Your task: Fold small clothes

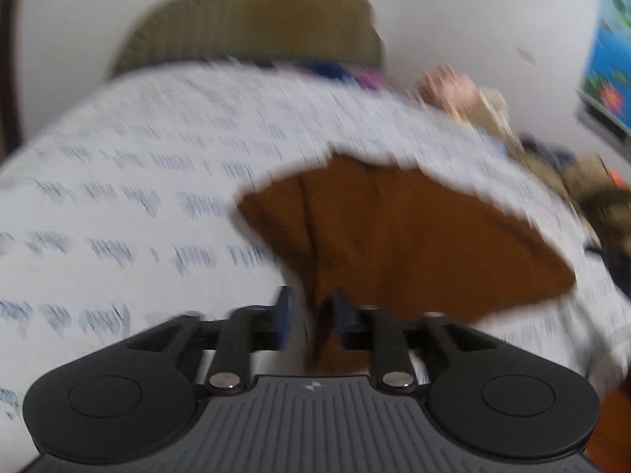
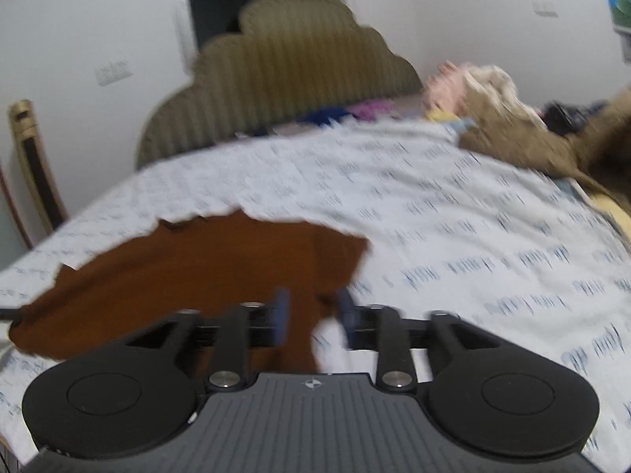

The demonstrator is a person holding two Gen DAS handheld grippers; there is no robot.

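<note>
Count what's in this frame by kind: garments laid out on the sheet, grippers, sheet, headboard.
brown garment: 1
grippers, left gripper and right gripper: 2
printed sheet: 1
headboard: 1
Total: 5

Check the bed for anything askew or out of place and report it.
The brown garment lies crooked on the printed bedsheet, edges uneven, one corner running between the left gripper fingers. A loose heap of clothes sits at the far corner by the headboard. The frames are blurred; no spill or damage shows.

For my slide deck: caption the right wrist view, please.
Right claw straddles a corner of the brown garment on the printed bedsheet.
</note>
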